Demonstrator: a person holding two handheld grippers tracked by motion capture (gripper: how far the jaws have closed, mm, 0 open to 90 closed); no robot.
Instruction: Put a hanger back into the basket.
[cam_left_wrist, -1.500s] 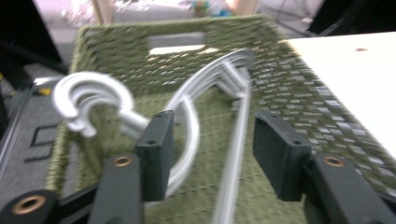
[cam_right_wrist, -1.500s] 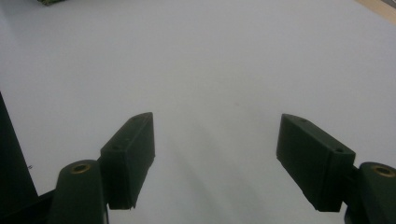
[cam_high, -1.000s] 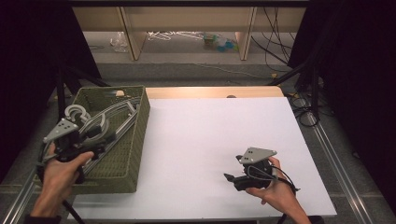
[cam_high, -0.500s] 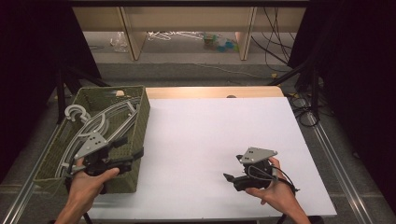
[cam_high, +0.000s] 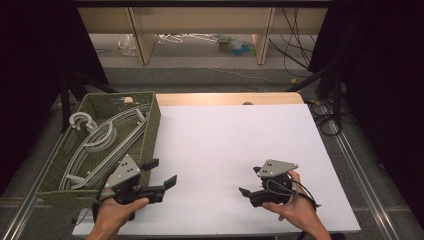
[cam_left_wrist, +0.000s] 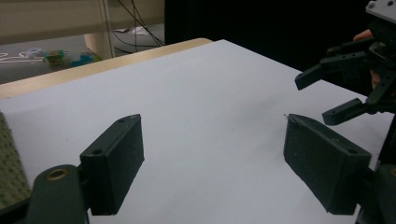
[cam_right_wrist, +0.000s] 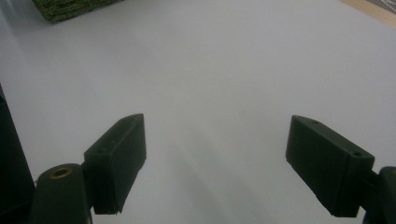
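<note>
Grey plastic hangers (cam_high: 102, 145) lie stacked in the green woven basket (cam_high: 150, 125), just left of the left gripper (cam_high: 162, 175); its jaws have just been opening, nothing between them. Right gripper (cam_high: 245, 192) open, empty over the white surface (cam_high: 230, 140). Looks like all hangers are stowed, nothing left out.

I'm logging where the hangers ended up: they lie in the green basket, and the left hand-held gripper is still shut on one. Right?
Not quite. The hangers lie in the green basket, but the left hand-held gripper is open and empty over the white sheet, as the left gripper view shows.
</note>
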